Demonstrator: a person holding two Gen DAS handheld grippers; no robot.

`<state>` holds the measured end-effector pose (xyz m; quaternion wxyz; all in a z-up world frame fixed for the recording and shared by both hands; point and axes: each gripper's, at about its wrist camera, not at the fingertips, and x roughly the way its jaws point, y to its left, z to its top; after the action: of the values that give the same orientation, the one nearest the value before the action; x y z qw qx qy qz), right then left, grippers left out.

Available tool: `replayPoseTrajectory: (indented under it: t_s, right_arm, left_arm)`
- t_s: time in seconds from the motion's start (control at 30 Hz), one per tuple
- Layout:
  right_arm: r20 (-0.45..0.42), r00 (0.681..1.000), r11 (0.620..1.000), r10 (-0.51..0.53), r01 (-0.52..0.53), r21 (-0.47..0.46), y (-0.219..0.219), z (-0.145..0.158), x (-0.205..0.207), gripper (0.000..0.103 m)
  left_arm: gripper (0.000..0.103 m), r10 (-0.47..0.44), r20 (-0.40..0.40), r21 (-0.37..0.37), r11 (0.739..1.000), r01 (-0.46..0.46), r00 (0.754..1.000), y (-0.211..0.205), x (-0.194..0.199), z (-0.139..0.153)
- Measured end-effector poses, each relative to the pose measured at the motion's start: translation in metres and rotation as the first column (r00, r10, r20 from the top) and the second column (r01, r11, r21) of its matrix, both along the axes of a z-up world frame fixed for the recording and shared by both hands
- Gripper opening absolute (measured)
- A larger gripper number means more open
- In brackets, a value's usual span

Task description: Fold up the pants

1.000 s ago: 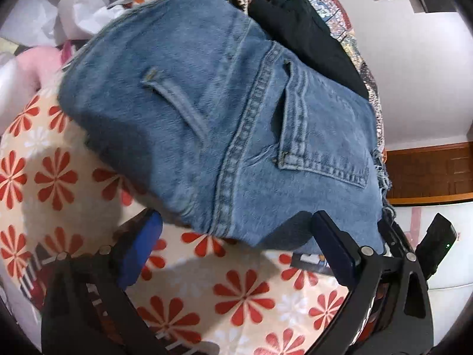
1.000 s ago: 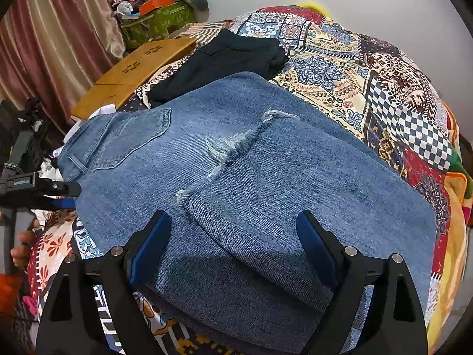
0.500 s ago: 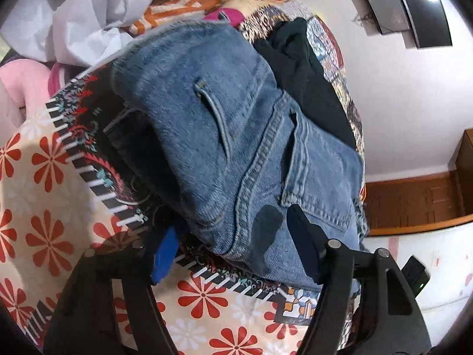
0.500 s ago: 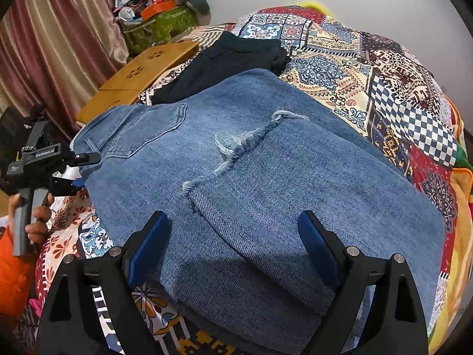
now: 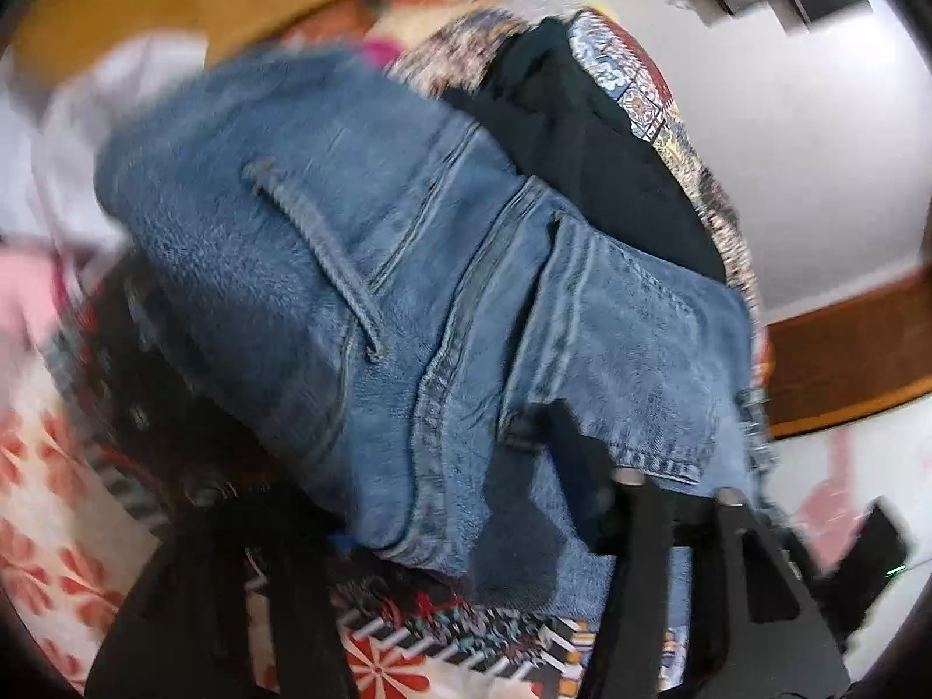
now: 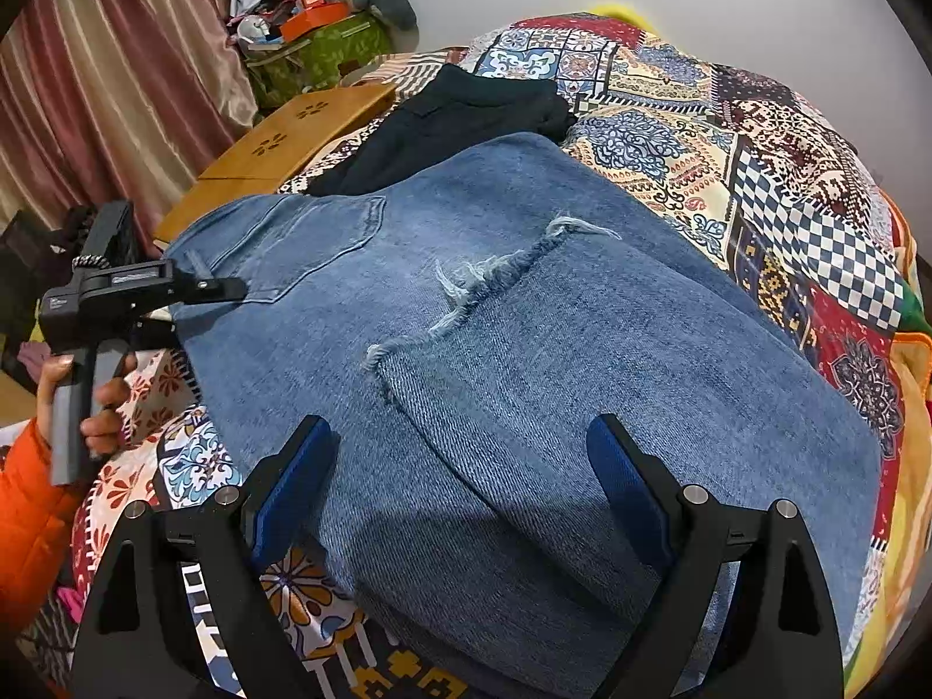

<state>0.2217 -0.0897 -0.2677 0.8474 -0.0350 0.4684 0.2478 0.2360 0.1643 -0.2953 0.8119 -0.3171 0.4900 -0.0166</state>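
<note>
Right gripper [image 6: 460, 489] gapes over jeans [image 6: 524, 361]; only this view shows frayed hem [image 6: 495, 285]. Left gripper [image 5: 373, 501] pinches waistband; no legible text.

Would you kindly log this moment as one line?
task: fold pants | left hand-held gripper: at waistband of blue denim jeans, grip unclear | right hand-held gripper: open above frayed hem

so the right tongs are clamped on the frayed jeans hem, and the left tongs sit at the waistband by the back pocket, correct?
Not quite. The right tongs are open, their pads apart on either side of the folded jeans, gripping nothing; the right wrist view shows it. The frayed hem lies further ahead. The left tongs are indeed at the waistband by the back pocket.
</note>
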Motion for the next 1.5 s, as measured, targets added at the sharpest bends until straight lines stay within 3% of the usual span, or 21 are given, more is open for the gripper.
replayPoseTrajectory:
  t_s: [0.03, 0.07, 0.23, 0.37, 0.53, 0.73, 0.8, 0.9, 1.07, 1.17, 1.23, 1.33, 1.37, 1.5]
  right_arm:
    - [-0.001, 1.000, 1.000, -0.001, 0.001, 0.003, 0.000, 0.000, 0.000, 0.089]
    - [-0.001, 1.000, 1.000, -0.002, 0.002, 0.008, -0.001, 0.001, 0.000, 0.089]
    - [-0.004, 0.999, 0.997, -0.037, 0.037, 0.060, -0.016, 0.011, -0.006, 0.086]
    - [0.007, 0.996, 0.991, -0.091, 0.090, 0.102, -0.043, 0.021, -0.021, 0.086]
    - [-0.012, 0.968, 0.960, -0.250, 0.250, 0.126, -0.104, 0.019, -0.042, 0.086]
    - [-0.078, 0.880, 0.867, -0.468, 0.475, 0.150, -0.183, -0.008, -0.064, 0.086]
    - [-0.124, 0.857, 0.845, -0.500, 0.514, 0.146, -0.199, -0.023, -0.061, 0.086]
    - [-0.197, 0.855, 0.834, -0.479, 0.514, 0.202, -0.207, -0.044, -0.054, 0.086]
    - [-0.206, 0.865, 0.825, -0.457, 0.499, 0.265, -0.208, -0.047, -0.054, 0.086]
    - [-0.197, 0.872, 0.831, -0.447, 0.487, 0.268, -0.208, -0.046, -0.055, 0.085]
    - [-0.197, 0.875, 0.833, -0.442, 0.482, 0.274, -0.210, -0.047, -0.057, 0.085]
    - [-0.192, 0.878, 0.834, -0.439, 0.477, 0.278, -0.212, -0.047, -0.060, 0.085]
    - [-0.191, 0.879, 0.834, -0.437, 0.476, 0.278, -0.212, -0.047, -0.062, 0.085]
    - [-0.185, 0.883, 0.839, -0.431, 0.468, 0.277, -0.211, -0.043, -0.068, 0.085]
  left_arm:
    - [0.019, 0.000, 0.009, 0.097, 0.995, -0.001, 1.000, -0.005, -0.001, 0.009]
    - [0.018, -0.013, 0.026, 0.156, 0.988, 0.009, 1.000, -0.007, -0.002, 0.017]
    - [0.017, -0.038, 0.118, 0.291, 0.957, 0.002, 0.992, -0.016, -0.019, 0.059]
    - [0.016, -0.091, 0.240, 0.403, 0.915, -0.013, 0.966, -0.042, -0.031, 0.112]
    - [0.016, -0.176, 0.376, 0.455, 0.890, -0.016, 0.910, -0.081, -0.036, 0.175]
    - [0.016, -0.271, 0.462, 0.478, 0.878, 0.020, 0.844, -0.144, -0.026, 0.228]
    - [0.016, -0.303, 0.478, 0.475, 0.879, 0.047, 0.824, -0.165, -0.021, 0.243]
    - [0.016, -0.358, 0.486, 0.474, 0.874, 0.103, 0.798, -0.200, -0.011, 0.257]
    - [0.016, -0.467, 0.466, 0.448, 0.857, 0.254, 0.752, -0.266, 0.008, 0.257]
    - [0.016, -0.524, 0.420, 0.412, 0.838, 0.359, 0.741, -0.301, 0.022, 0.243]
    - [0.016, -0.567, 0.360, 0.381, 0.814, 0.438, 0.741, -0.324, 0.031, 0.222]
    - [0.016, -0.641, 0.235, 0.345, 0.758, 0.554, 0.731, -0.357, 0.042, 0.178]
    - [0.016, -0.669, 0.186, 0.330, 0.732, 0.596, 0.719, -0.368, 0.044, 0.160]
    - [0.018, -0.722, 0.060, 0.304, 0.671, 0.676, 0.689, -0.396, 0.038, 0.115]
